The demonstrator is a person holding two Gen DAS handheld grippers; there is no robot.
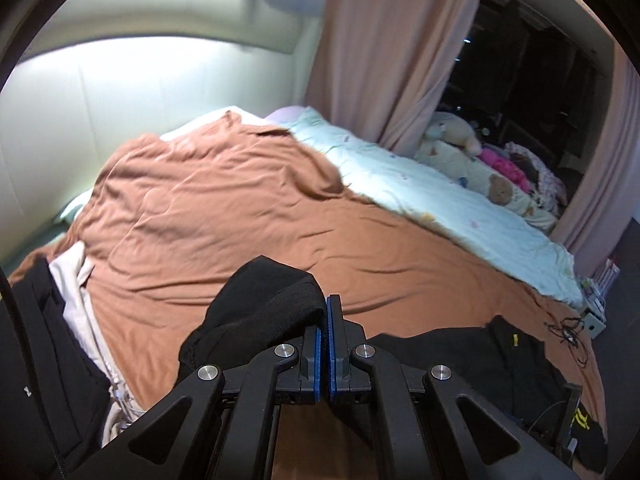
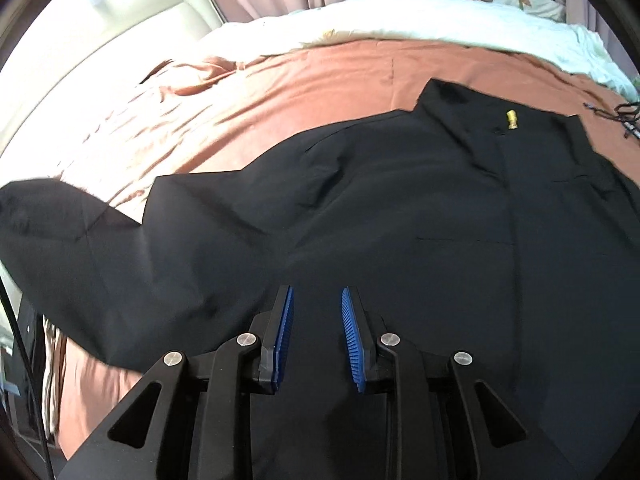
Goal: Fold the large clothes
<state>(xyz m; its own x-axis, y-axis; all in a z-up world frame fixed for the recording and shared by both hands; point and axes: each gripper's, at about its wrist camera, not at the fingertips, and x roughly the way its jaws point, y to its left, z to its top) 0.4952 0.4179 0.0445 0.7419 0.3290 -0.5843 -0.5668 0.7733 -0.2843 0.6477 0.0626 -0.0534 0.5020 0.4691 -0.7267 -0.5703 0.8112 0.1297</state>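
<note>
- A black jacket is seen spread flat across the near part of a bed covered by a rust-brown sheet, with its collar turned toward the far side.
- A small yellow tag is seen at the collar, near the far right of the garment.
- One sleeve is stretched out to the left of the body of the jacket and is raised off the sheet toward its end.
- The left gripper is fully closed, its blue pads pressed together on a ribbed black cuff, which is draped over the left finger and held up above the bed.
- The rest of the jacket is seen in the left wrist view as a dark mass lying low at the right, on the near edge of the bed.
- The right gripper is held over the middle of the jacket's near part, its jaws partly apart; black cloth fills the gap between the blue pads, but whether anything is pinched cannot be told.
- A pale mint quilt is laid along the far right side of the bed, just beside the brown sheet.
- Soft toys are piled beyond the quilt, against a dark window framed by pink curtains.
- Other folded clothes, black and cream, are stacked at the near left edge of the bed.
- A thin dark cable is left lying on the sheet at the far right.
</note>
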